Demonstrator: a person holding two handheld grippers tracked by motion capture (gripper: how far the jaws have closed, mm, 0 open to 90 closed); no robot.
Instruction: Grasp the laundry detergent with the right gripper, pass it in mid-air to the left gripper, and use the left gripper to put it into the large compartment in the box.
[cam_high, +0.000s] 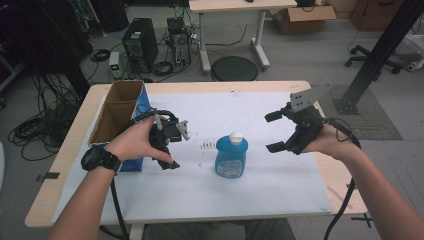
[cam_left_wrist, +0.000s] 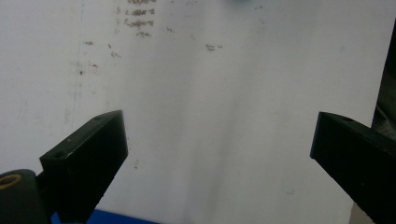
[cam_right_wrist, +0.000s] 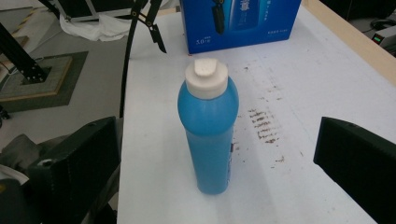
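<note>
Cardboard box (cam_high: 120, 117) stands open at the desk's (cam_high: 280, 195) left edge, with our left claw (cam_high: 175, 145) just beside it, jaws spread over bare white sheet. At the centre stands the blue bottle (cam_high: 231, 156), upright, white-capped, looking full, so fairly heavy, smooth and slippery; we judge mid-body the safest hold. Our right claw (cam_high: 275, 131) faces it, jaws wide.

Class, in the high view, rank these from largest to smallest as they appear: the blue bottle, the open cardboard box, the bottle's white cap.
1. Open cardboard box, largest by far.
2. Blue bottle, clearly smaller than the box.
3. White cap, smallest, just the bottle's top.
</note>
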